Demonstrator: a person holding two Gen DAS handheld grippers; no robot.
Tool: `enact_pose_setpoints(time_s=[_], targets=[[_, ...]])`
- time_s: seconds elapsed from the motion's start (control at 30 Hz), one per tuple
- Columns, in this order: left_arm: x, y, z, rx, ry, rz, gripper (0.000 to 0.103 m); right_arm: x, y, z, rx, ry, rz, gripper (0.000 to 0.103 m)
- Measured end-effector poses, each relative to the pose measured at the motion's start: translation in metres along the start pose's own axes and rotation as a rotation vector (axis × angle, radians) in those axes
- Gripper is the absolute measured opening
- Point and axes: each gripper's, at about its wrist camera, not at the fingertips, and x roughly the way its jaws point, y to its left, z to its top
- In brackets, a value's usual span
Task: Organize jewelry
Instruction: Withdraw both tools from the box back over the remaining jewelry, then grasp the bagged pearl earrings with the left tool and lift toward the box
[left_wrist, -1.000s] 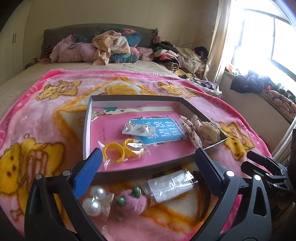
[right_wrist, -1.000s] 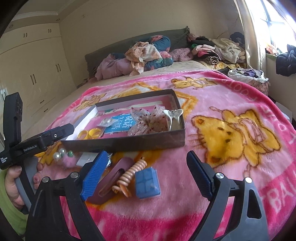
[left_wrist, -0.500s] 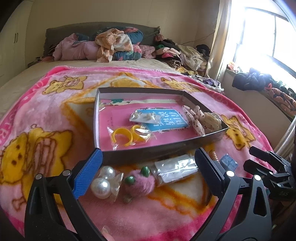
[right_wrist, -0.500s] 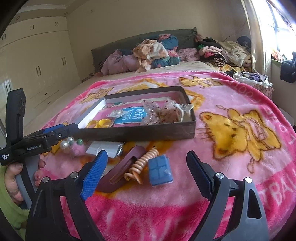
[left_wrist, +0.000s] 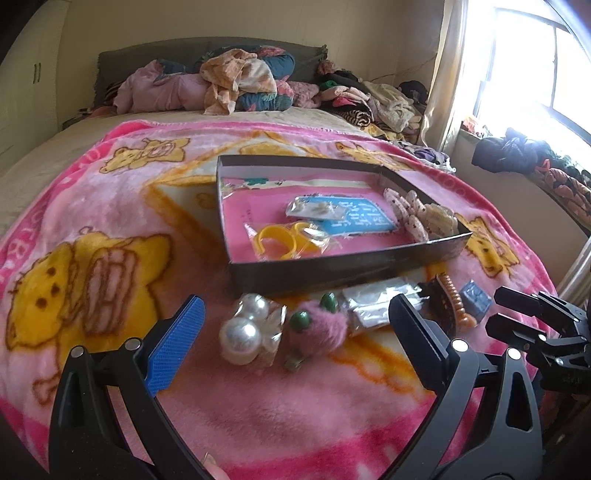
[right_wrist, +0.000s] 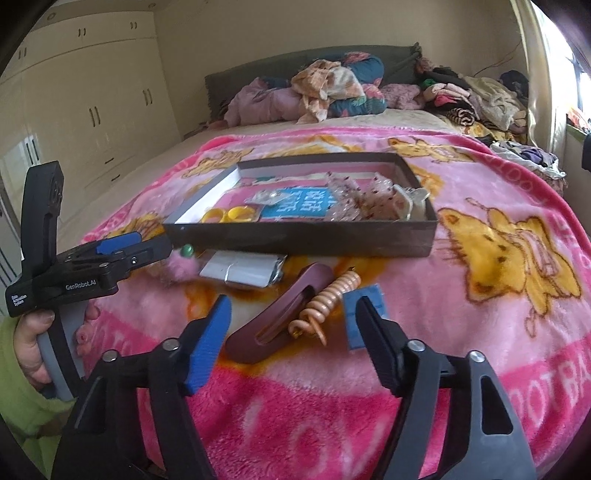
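Hair clip (right_wrist: 280, 314) and spiral tie (right_wrist: 328, 299) look light and stiff; I would take the clip across its narrow body. My right gripper (right_wrist: 295, 339) fingers are closing around them, not touching; the left gripper (left_wrist: 295, 332) fingers stand wide, empty.

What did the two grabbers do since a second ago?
The right gripper moved in over the maroon hair clip and orange spiral tie; its jaws are closing, gripping nothing yet. The left gripper eased toward the pearls and pink fuzzy clip, open. The box and loose pieces stayed put.
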Motion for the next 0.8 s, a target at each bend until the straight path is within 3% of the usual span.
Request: enact_pose_setpoints(time_s=[0.23, 0.5, 0.57, 0.8], targets=[[0.000, 0.012, -0.008, -0.013, 0.014, 0.021, 0.091, 0.008, 0.002, -0.002, -0.003, 0.040, 0.009, 0.042], [0.001, 0.029, -0.013, -0.051, 0.023, 0.041, 0.091, 0.018, 0.003, -0.007, -0.001, 0.085, -0.001, 0.036], [0.002, 0.033, -0.014, -0.068, 0.030, 0.030, 0.088, 0.020, 0.002, -0.008, 0.001, 0.092, -0.003, 0.036], [0.012, 0.043, -0.015, -0.111, 0.059, -0.017, 0.064, 0.027, -0.001, -0.011, 0.017, 0.111, -0.017, 0.033]])
